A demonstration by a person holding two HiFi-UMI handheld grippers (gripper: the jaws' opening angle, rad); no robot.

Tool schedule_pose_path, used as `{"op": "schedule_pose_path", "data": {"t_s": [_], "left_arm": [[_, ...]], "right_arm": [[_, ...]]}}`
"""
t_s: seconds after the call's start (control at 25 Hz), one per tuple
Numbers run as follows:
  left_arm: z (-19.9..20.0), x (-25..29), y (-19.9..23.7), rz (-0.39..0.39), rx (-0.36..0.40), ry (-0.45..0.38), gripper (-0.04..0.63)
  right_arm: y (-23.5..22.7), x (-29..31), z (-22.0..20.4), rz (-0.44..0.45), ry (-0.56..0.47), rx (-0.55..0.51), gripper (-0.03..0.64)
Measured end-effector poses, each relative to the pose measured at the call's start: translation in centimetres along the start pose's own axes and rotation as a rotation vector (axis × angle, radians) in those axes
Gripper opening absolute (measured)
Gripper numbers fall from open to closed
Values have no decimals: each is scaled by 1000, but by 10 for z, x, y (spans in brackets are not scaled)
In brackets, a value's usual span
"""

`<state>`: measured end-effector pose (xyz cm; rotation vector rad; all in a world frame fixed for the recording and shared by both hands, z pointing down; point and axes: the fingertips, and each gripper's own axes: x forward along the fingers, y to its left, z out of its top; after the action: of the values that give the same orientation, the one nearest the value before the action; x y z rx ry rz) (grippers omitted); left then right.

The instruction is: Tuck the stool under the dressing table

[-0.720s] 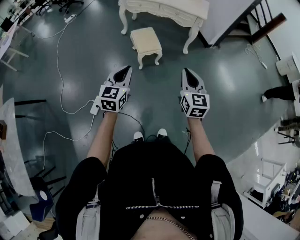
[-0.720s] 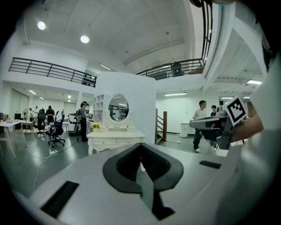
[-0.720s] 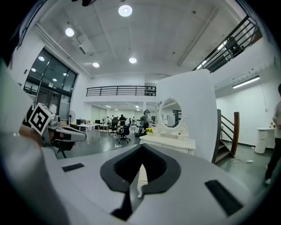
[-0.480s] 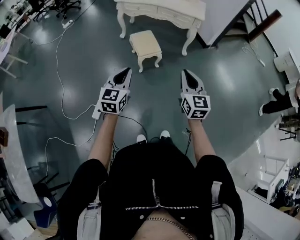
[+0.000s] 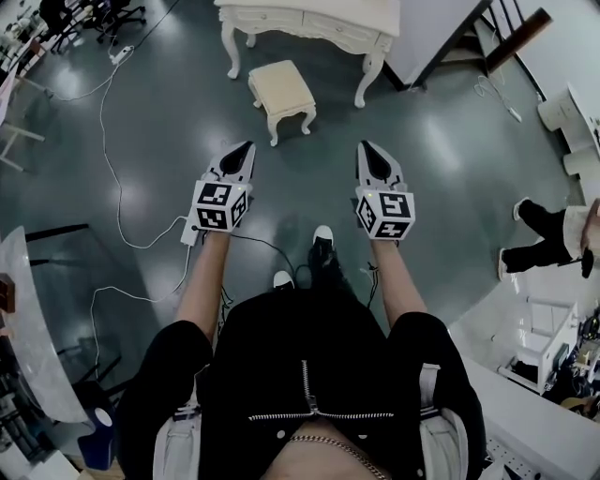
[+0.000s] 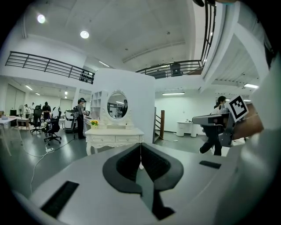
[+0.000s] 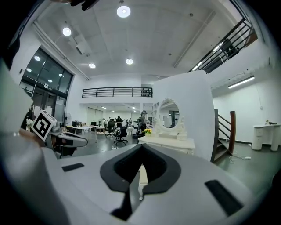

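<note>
The cream cushioned stool (image 5: 279, 90) stands on the grey floor in front of the white dressing table (image 5: 309, 21), out from under it. My left gripper (image 5: 247, 150) and right gripper (image 5: 366, 150) are held side by side at about waist height, short of the stool, both shut and holding nothing. In the left gripper view the dressing table (image 6: 114, 134) with its oval mirror (image 6: 117, 104) stands beyond my shut left gripper (image 6: 140, 159). The right gripper view shows the dressing table (image 7: 170, 143) beyond my right gripper (image 7: 139, 172). The gripper bodies hide the stool in both gripper views.
White cables (image 5: 112, 159) and a power strip (image 5: 189, 229) lie on the floor to the left. A white partition (image 5: 436, 28) and a staircase (image 5: 506, 26) stand right of the table. A person's legs (image 5: 544, 234) are at the right. Office chairs (image 6: 52, 130) stand far left.
My right foot has stepped forward and the view has shifted, so the stool and table sit a little further left. The person at the right has moved. Both grippers stay shut.
</note>
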<state>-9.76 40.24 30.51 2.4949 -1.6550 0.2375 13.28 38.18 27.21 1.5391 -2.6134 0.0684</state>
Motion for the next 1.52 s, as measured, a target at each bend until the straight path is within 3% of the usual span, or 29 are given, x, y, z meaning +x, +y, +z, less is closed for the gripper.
{"op": "schedule_pose_path", "data": {"t_s": [0.4, 0.92, 1.52], "left_arm": [[4, 85, 20, 19, -19, 41, 21], [55, 228, 34, 95, -46, 45, 21], [34, 335, 80, 126, -106, 85, 21]], "right_arm": [[-52, 76, -3, 36, 12, 17, 5], [-167, 193, 24, 136, 13, 10, 5], [-223, 298, 9, 181, 42, -9, 5]]}}
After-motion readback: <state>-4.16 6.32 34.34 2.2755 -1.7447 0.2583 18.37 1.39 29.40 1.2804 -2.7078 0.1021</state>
